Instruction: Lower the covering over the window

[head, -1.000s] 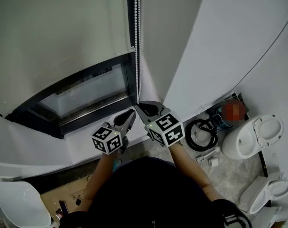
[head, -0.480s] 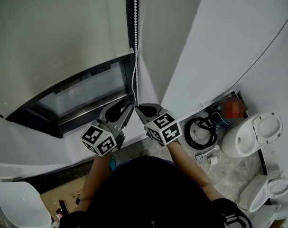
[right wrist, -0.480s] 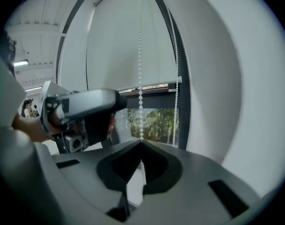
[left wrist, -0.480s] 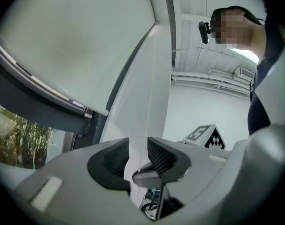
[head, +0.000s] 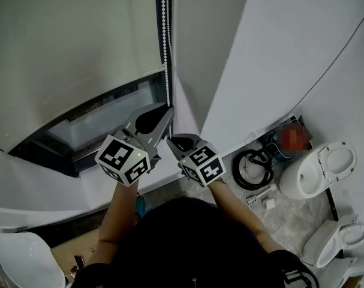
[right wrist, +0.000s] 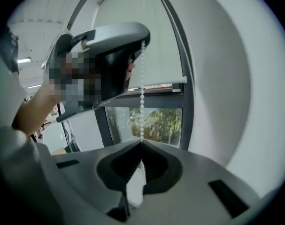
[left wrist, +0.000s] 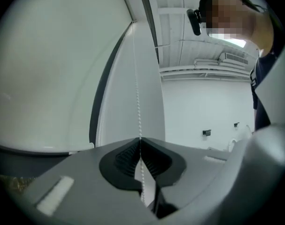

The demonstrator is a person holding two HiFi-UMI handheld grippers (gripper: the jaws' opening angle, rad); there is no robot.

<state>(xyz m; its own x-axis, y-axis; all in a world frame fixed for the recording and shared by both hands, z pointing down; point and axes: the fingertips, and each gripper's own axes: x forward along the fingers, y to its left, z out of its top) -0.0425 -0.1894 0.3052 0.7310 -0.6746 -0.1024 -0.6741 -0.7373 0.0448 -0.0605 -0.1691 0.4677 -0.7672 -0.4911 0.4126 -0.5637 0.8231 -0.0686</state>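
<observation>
A white roller blind (head: 68, 35) covers most of the window, leaving a strip of glass (head: 104, 116) bare below its bottom bar (right wrist: 151, 82). A white bead chain (head: 165, 41) hangs down the dark frame at the blind's right edge. My left gripper (head: 165, 108) sits on the chain above the right one. Its jaws have just been closing, and the chain (left wrist: 136, 93) runs between them, pinched at the left gripper (left wrist: 141, 139) tips. Just below, my right gripper (head: 170, 139) is shut on the same chain (right wrist: 142, 78), which enters the right gripper (right wrist: 142, 142) tips.
A white wall panel (head: 277, 53) rises right of the window. On the floor at the right lie a black coiled hose (head: 253, 170) and two white toilets (head: 316, 173) (head: 343, 245). Another white fixture (head: 20, 260) sits at the bottom left.
My left gripper has risen along the chain from beside the right gripper to above it, opening on the way and closing on the chain higher up. The right gripper has hardly moved.
</observation>
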